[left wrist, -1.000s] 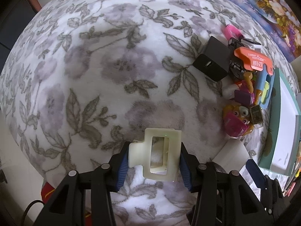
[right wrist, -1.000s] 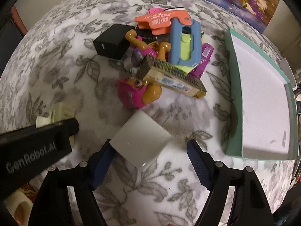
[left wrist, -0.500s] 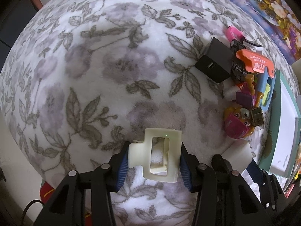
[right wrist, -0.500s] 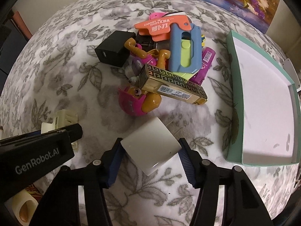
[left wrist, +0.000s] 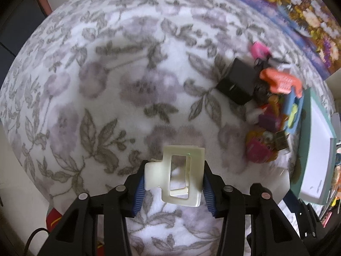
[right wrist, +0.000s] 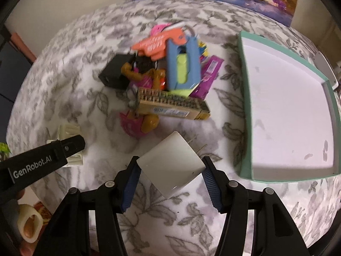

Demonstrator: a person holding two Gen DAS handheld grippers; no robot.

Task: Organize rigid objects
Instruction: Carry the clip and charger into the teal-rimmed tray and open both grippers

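Our left gripper is clamped on a cream hair claw clip, held over the floral cloth. Our right gripper pinches a white cube charger by 2 opposite corners, its prongs pointing toward 1 o'clock. From the charger, the pile of small objects lies at 12 o'clock, and the teal-rimmed tray sits at 2 o'clock, apart from the pile.

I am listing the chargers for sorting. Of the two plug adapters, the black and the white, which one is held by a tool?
The white adapter: it sits between the fingers of the right tool, prongs pointing away. The black adapter lies untouched beside the toy pile.
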